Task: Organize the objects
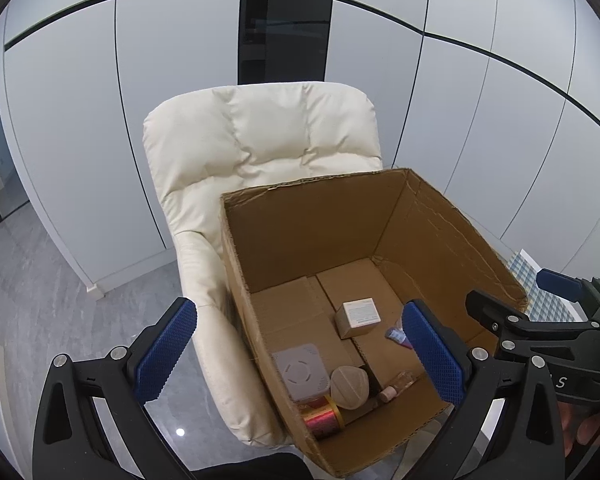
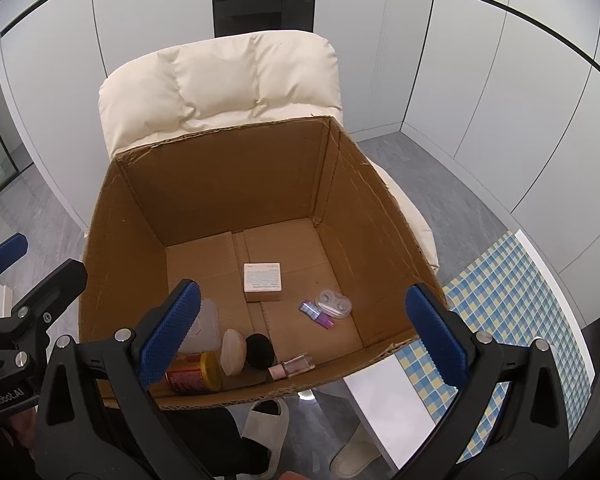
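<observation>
Against white wall panels, I'm hovering both grippers, left (image 1: 300, 354) and right (image 2: 304, 330), fingers apart and empty, over the open brown cardboard box (image 2: 228, 172) perching on the cream padded chair (image 2: 220, 76), risking tipping it.

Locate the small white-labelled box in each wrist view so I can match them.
Left wrist: the small box lies on the carton floor, right of centre, near the right blue finger.
Right wrist: the small box lies mid-floor, centre of picture.
Shared landmark: the cream chair behind the carton.

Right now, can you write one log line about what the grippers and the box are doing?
left gripper: open, empty | right gripper: open, empty, over box | box: on chair, holds small carton, can
</observation>
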Demonstrator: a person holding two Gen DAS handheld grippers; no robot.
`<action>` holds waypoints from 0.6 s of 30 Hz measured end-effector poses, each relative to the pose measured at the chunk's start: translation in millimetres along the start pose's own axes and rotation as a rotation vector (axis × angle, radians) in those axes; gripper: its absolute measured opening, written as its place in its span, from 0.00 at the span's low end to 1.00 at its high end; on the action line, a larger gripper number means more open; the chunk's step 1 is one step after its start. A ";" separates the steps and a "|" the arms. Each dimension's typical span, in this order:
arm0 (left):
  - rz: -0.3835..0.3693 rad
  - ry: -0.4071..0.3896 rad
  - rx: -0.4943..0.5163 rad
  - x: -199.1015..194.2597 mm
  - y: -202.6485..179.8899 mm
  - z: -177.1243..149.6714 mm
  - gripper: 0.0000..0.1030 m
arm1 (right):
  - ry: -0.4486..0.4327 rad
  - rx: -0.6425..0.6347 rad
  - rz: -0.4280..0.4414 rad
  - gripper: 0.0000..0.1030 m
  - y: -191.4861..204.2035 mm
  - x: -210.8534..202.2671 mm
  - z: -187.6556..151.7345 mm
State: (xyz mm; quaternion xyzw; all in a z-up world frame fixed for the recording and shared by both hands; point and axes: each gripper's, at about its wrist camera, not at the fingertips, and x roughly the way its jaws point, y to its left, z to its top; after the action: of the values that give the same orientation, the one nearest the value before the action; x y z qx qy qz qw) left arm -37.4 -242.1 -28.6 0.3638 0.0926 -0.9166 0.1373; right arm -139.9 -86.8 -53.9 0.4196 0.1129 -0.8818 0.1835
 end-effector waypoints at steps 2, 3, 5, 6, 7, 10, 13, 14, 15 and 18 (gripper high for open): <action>-0.003 0.002 0.003 1.7 -3.5 0.3 1.00 | 0.003 0.000 -0.003 1.00 -3.2 0.1 -1.3; -0.005 0.002 0.006 2.4 -5.8 0.4 1.00 | 0.003 -0.001 -0.004 1.00 -4.1 0.2 -1.2; -0.010 0.003 0.011 3.5 -9.9 0.6 1.00 | 0.003 0.001 -0.013 1.00 -7.6 -0.4 -2.6; -0.012 0.005 0.014 4.2 -11.7 0.5 1.00 | 0.004 0.003 -0.018 1.00 -9.8 -0.3 -2.7; -0.015 0.006 0.017 5.0 -14.1 0.5 1.00 | 0.004 0.005 -0.023 1.00 -11.3 -0.5 -3.0; -0.019 0.010 0.023 6.9 -19.6 0.9 1.00 | 0.005 0.015 -0.028 1.00 -17.3 -0.7 -3.9; -0.024 0.010 0.030 7.2 -25.2 0.6 1.00 | 0.005 0.022 -0.034 1.00 -22.6 -1.7 -5.4; -0.025 0.010 0.031 7.5 -26.4 1.0 1.00 | 0.005 0.023 -0.036 1.00 -24.0 -1.9 -5.6; -0.027 0.010 0.032 7.8 -28.0 1.1 1.00 | 0.005 0.023 -0.038 1.00 -25.6 -2.3 -6.2; -0.034 0.012 0.036 8.3 -33.6 1.3 1.00 | 0.004 0.028 -0.044 1.00 -30.0 -3.1 -7.8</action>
State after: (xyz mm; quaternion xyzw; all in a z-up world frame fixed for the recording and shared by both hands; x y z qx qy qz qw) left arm -54.7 -212.3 -31.0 0.3700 0.0828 -0.9182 0.1147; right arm -145.2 -56.1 -55.0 0.4214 0.1103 -0.8862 0.1578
